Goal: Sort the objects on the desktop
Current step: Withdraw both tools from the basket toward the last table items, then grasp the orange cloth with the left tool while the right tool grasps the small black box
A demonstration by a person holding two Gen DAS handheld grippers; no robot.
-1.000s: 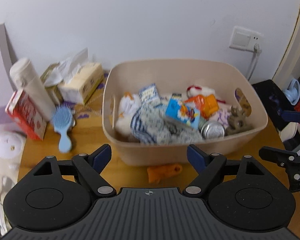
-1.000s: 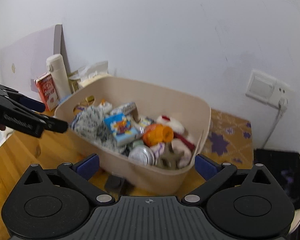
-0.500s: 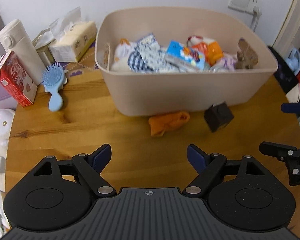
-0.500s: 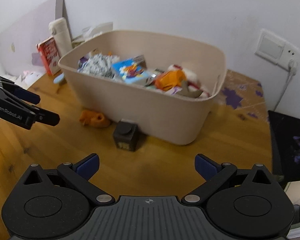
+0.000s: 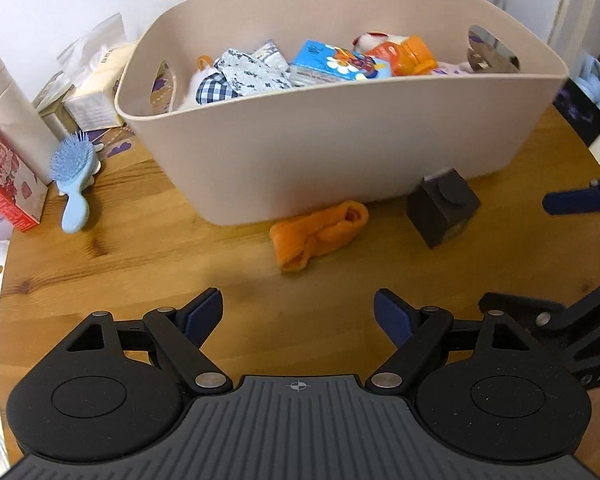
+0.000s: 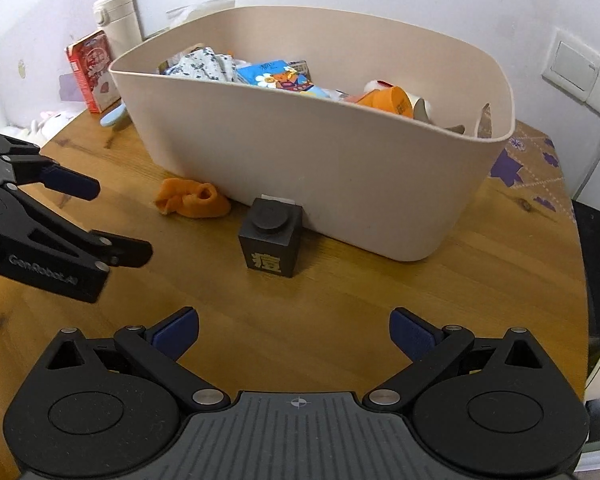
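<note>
Black cube-shaped block with round knob (image 6: 271, 236) is stood on the round wooden table (image 6: 340, 320), just before the beige plastic tub (image 6: 340, 168) | crumpled orange cloth (image 5: 318, 233) is laid beside it | left gripper (image 5: 298, 312) and right gripper (image 6: 294, 330) are spread wide, nothing held.

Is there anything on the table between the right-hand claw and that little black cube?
No. In the right wrist view, only bare wooden table lies between the open right gripper and the black cube.
</note>
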